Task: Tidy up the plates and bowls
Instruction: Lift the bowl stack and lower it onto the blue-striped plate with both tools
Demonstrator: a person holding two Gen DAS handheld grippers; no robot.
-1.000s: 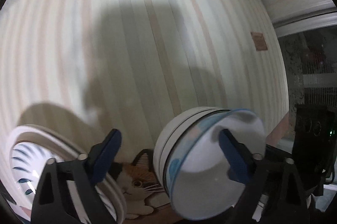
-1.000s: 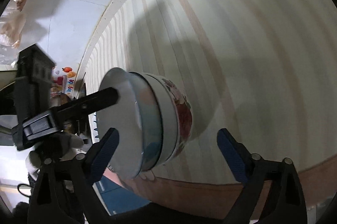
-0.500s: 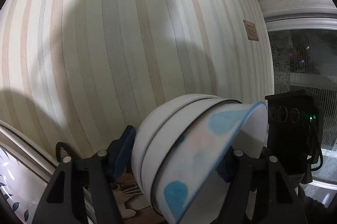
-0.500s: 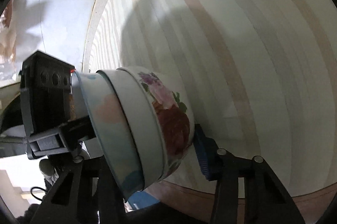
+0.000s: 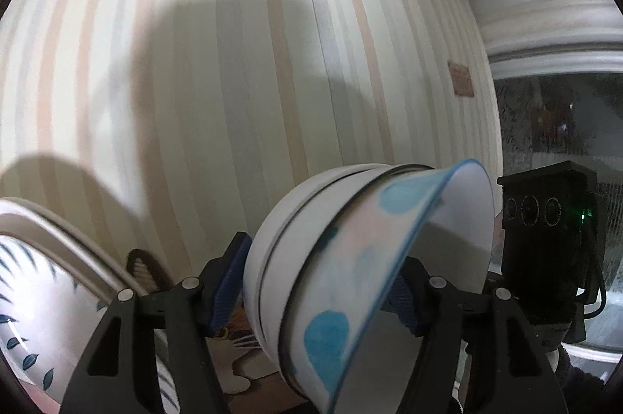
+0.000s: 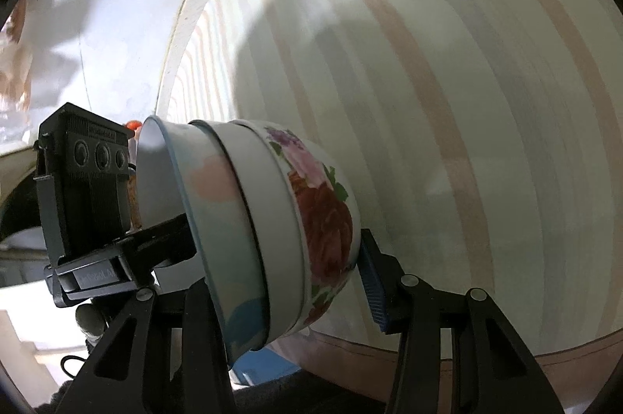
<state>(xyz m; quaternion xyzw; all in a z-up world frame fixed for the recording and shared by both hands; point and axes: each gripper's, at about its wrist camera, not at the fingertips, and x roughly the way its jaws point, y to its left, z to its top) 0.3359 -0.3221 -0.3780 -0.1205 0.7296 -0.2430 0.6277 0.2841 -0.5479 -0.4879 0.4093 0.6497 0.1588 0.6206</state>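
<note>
A stack of three nested bowls (image 5: 350,281) hangs tilted on its side in the air. The inner bowl has blue and pink spots (image 5: 331,332), the middle one is white, the outer one bears red roses (image 6: 323,219). My left gripper (image 5: 315,297) is shut on the stack from both sides. My right gripper (image 6: 280,281) is shut on the same stack (image 6: 257,238) from the opposite side. A stack of plates with blue leaf print (image 5: 46,316) stands on edge at the lower left of the left wrist view.
A striped wallpapered wall (image 5: 233,83) fills both views close behind the bowls. A cat picture (image 5: 233,336) lies low behind the bowls. A dark window (image 5: 557,118) is at the right. A brown table edge (image 6: 506,359) runs below the wall.
Both grippers closed from open onto the bowl stack within the last second. The stack stays held and tilted, and the left view has shifted so the plates show again.
</note>
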